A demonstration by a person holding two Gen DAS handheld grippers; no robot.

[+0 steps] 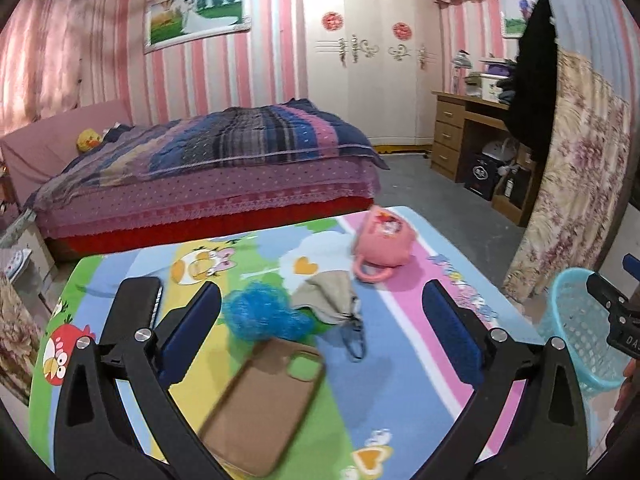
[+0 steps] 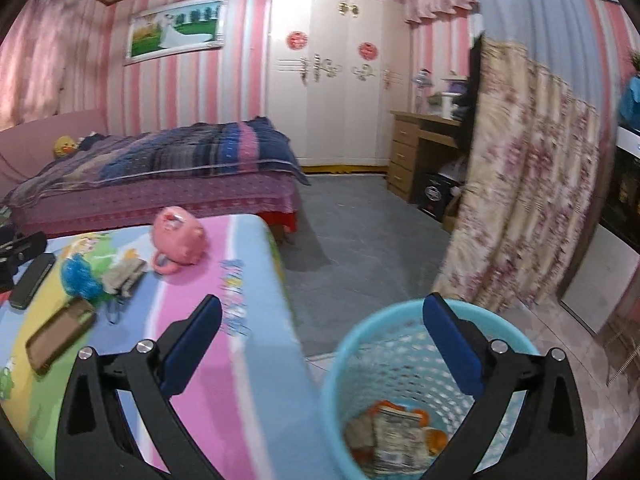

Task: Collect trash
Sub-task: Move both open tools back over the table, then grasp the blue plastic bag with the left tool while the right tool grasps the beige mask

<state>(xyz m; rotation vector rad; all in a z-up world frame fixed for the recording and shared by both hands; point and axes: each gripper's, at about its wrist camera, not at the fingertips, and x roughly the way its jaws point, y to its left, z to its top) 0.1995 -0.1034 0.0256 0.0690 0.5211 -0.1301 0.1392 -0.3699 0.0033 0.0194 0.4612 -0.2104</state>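
Observation:
My left gripper (image 1: 320,320) is open over the cartoon-print table (image 1: 404,364), nothing between its blue pads. Just ahead of it lie a blue crumpled wad (image 1: 260,312), a grey-beige face mask (image 1: 332,300) and a brown phone case (image 1: 268,396). My right gripper (image 2: 322,332) hangs open and empty above the blue mesh trash basket (image 2: 384,340) beside the table's right edge. Wrappers and orange scraps (image 2: 396,436) lie in the basket's bottom. In the right wrist view the blue wad (image 2: 78,278), the mask (image 2: 124,276) and the phone case (image 2: 60,334) show at the left.
A pink purse (image 1: 386,244) stands at the table's far side and a black phone (image 1: 154,304) lies at its left. The basket (image 1: 580,328) stands on the floor at the right. Behind are a bed (image 1: 208,172), a wardrobe (image 1: 368,60), a wooden desk (image 1: 464,136) and a floral curtain (image 2: 528,176).

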